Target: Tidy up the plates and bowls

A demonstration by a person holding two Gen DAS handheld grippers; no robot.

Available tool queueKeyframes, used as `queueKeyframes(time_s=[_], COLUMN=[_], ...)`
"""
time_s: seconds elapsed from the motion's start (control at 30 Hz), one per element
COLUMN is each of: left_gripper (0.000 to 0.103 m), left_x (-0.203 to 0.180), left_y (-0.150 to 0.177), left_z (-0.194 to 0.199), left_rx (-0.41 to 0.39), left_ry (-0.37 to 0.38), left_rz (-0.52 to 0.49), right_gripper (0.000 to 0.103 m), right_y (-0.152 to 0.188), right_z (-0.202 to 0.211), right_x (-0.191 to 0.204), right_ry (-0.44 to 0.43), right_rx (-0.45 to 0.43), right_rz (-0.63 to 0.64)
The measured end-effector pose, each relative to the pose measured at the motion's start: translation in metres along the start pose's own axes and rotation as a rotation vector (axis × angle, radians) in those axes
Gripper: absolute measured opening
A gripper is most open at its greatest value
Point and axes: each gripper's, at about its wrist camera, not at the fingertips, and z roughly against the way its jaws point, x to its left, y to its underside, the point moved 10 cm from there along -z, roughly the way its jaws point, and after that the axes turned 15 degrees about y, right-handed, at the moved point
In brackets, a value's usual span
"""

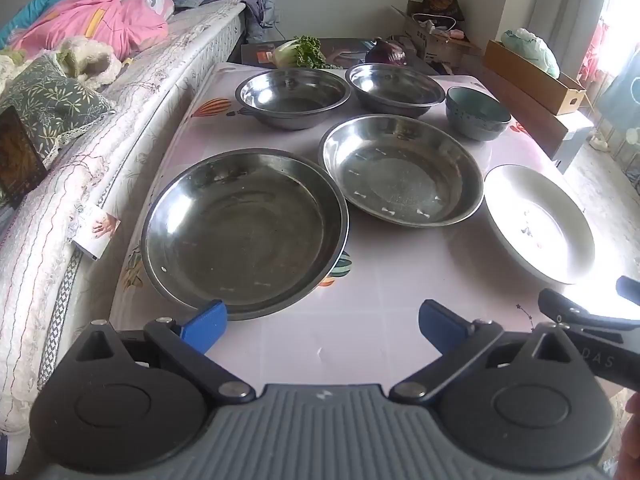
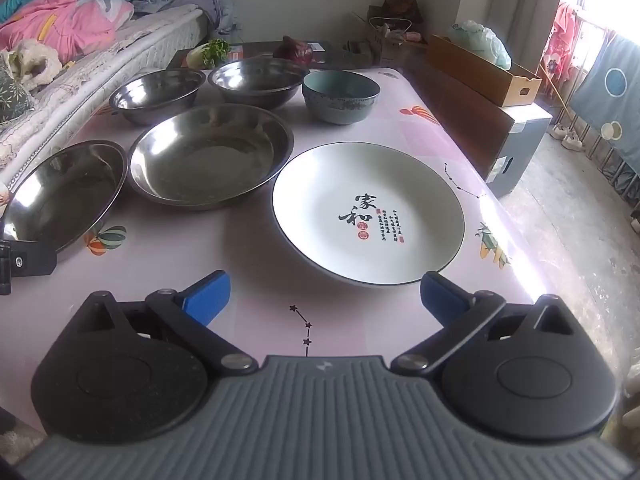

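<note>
Steel dominates the table (image 2: pixel 360 320): two wide steel plates, one (image 1: pixel 244 232) at the near left edge and one (image 1: pixel 402 170) mid-table, with two steel bowls (image 1: pixel 294 96) (image 1: pixel 396 88) and a teal ceramic bowl (image 1: pixel 478 112) along the far edge. The white ceramic plate (image 2: pixel 368 212) lies near the right edge. Both the left gripper (image 1: pixel 322 324) and right gripper (image 2: pixel 324 296) hover empty, jaws spread wide. Likely nothing is stacked yet; pinch a rim squarely, lift level, and nest like with like, ceramic lowered gently.
</note>
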Motion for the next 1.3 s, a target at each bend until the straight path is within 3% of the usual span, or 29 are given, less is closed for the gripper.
queueKeyframes(time_s=[0.77,1.3], left_gripper=[0.103,0.103], left_x=[-0.016,-0.009], left_y=[0.009,0.012], left_z=[0.027,0.026], left_rx=[-0.002,0.013], left_ry=[0.049,0.056], left_rz=[-0.102,-0.066], right_gripper=[0.102,0.102], right_y=[-0.01,-0.011], right_z=[0.017,0.022], right_x=[0.003,0.003], right_ry=[-0.013,-0.023], right_rx=[0.013,0.02], right_rz=[-0.005,0.003])
